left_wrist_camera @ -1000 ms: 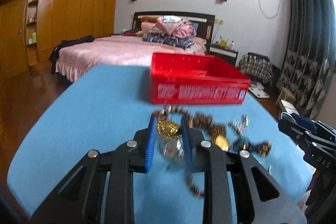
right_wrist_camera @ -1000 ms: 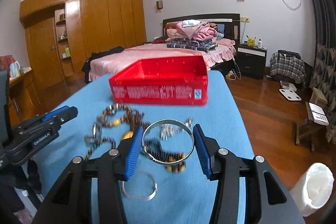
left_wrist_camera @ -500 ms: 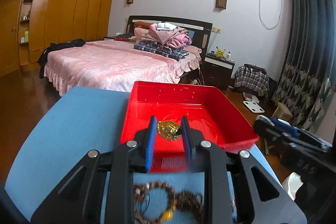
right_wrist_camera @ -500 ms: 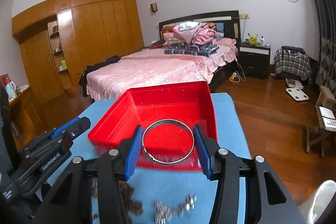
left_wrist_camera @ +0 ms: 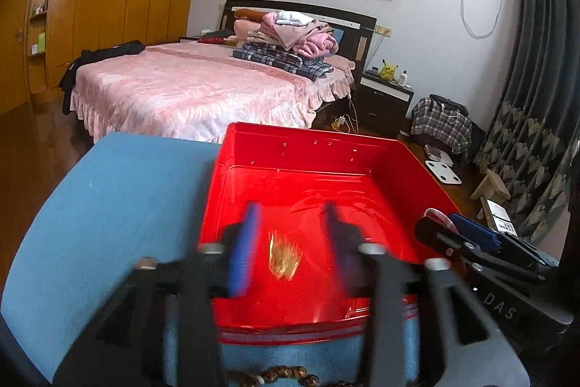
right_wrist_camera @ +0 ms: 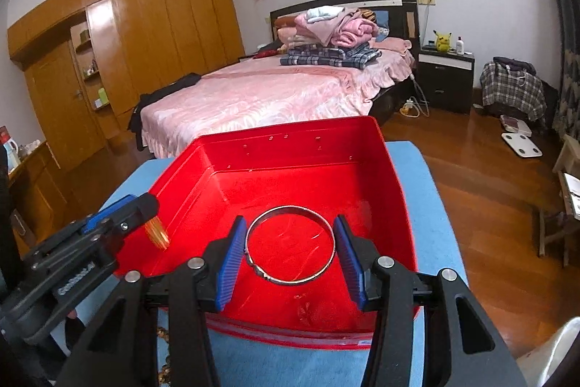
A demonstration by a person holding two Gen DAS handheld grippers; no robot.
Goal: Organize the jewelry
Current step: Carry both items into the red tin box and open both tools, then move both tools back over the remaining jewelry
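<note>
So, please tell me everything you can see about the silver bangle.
The silver bangle is a thin, shiny ring of what looks like metal, closed, with a small ridged section at its lower left. It sits between the blue pads of the right tool, over the inside of the red box. Whether the pads touch it is unclear. Nothing else touches it.

Soft indoor light, fisheye edges, motion-blurred left tool (left_wrist_camera: 290, 256)
</note>
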